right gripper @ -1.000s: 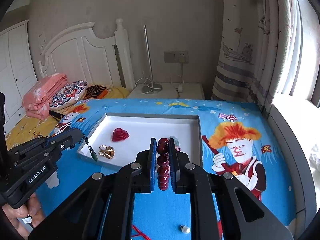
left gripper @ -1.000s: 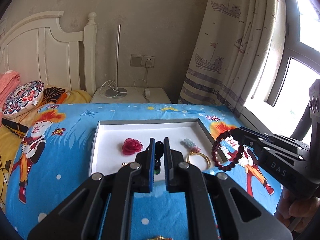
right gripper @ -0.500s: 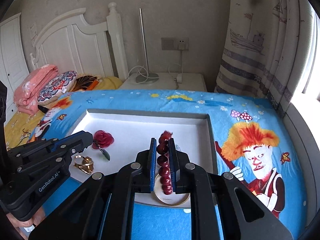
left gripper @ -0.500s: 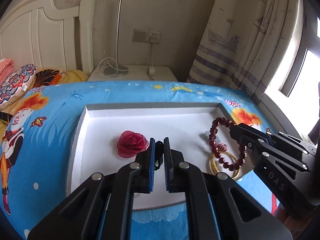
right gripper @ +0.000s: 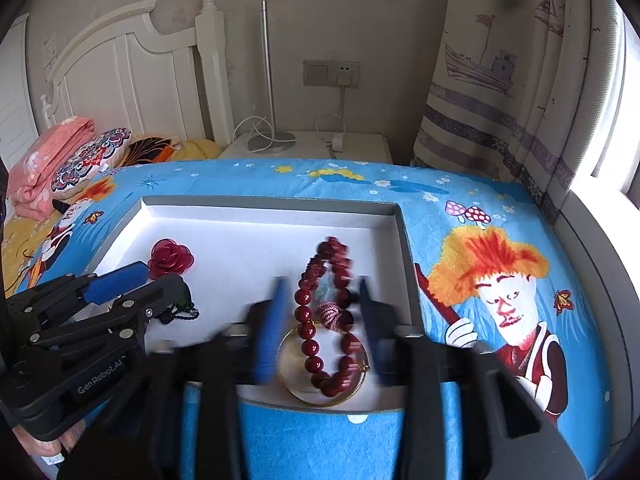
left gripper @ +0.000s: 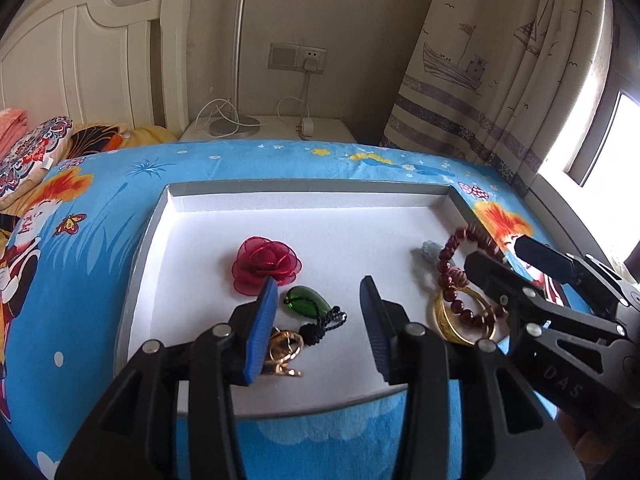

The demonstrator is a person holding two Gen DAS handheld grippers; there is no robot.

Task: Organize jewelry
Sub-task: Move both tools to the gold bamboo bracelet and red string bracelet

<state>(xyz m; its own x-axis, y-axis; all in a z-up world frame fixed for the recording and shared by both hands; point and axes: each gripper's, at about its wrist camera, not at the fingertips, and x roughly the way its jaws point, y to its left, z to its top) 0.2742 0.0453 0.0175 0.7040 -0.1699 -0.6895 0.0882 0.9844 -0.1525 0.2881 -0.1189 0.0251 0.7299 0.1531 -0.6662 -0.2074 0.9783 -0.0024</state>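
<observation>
A white tray with a grey rim (left gripper: 304,189) lies on the blue cartoon bedspread. My left gripper (left gripper: 318,304) is open over its near left part; a green pendant on a black cord (left gripper: 307,301) lies free between the fingers, beside a gold clip (left gripper: 283,349) and a red fabric rose (left gripper: 265,265). My right gripper (right gripper: 320,304) is open and blurred; a dark red bead bracelet (right gripper: 320,320) lies between its fingers across a gold bangle (right gripper: 320,392). The bracelet (left gripper: 452,276) and bangle (left gripper: 452,322) also show in the left wrist view, with the right gripper (left gripper: 504,256) beside them.
A white nightstand (right gripper: 308,148) with a lamp base and cables stands behind the bed. A white headboard (right gripper: 132,80) and folded pillows (right gripper: 68,156) are at the back left. A striped curtain (right gripper: 500,92) hangs at the right by the window.
Both grippers have opened. The green pendant dropped from the left gripper into the tray, and the red bead bracelet dropped from the right gripper onto the gold bangle.
</observation>
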